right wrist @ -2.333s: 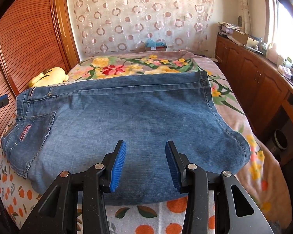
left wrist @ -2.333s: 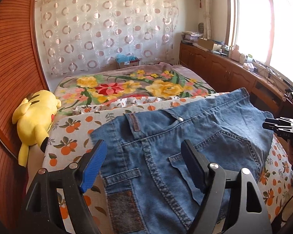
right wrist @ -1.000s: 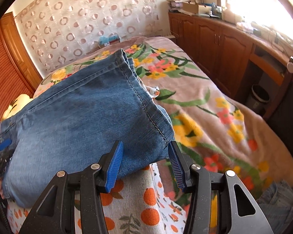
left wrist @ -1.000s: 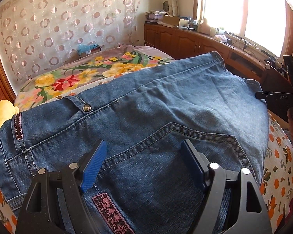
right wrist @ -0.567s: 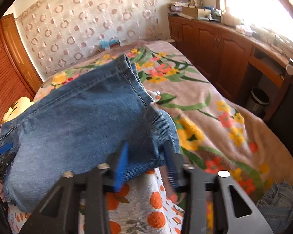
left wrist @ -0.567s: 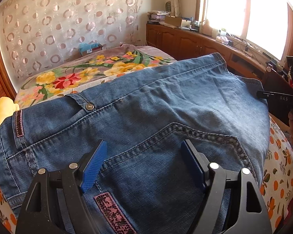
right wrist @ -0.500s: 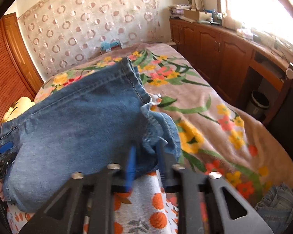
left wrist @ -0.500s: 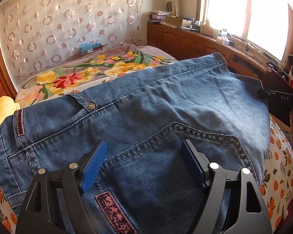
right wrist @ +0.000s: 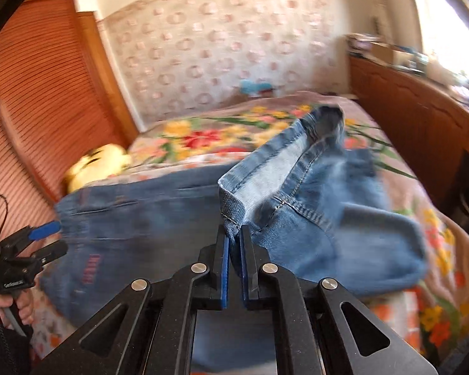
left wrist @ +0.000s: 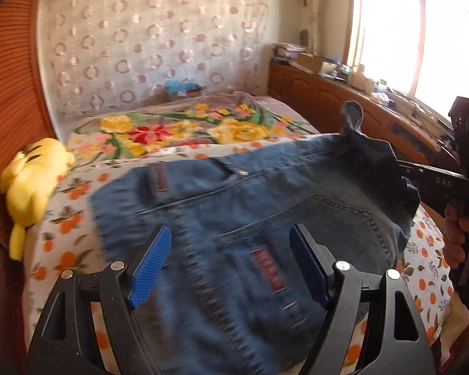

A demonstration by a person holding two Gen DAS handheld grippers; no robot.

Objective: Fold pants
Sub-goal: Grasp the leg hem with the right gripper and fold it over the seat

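Observation:
Blue denim pants (left wrist: pixel 234 225) lie across the bed, waistband and back pocket toward my left gripper. My left gripper (left wrist: pixel 231 264) is open and empty, just above the seat of the pants. My right gripper (right wrist: pixel 233 243) is shut on the hem end of the pants (right wrist: pixel 284 187) and holds it lifted off the bed, with the cuff standing up and the pale inside showing. The right gripper also shows in the left wrist view (left wrist: pixel 434 181), at the raised leg end. The left gripper shows in the right wrist view (right wrist: pixel 43 240) at the far left.
A yellow plush toy (left wrist: pixel 31 181) lies at the left edge of the bed against the wooden sliding door (right wrist: pixel 47 93). A floral blanket (left wrist: pixel 178 128) covers the far half of the bed. Wooden cabinets (right wrist: pixel 416 118) run along the right side.
My right gripper has closed on the hem end of the pants and lifted it, pulling it toward the waist. My left gripper has drawn back a little and stayed open.

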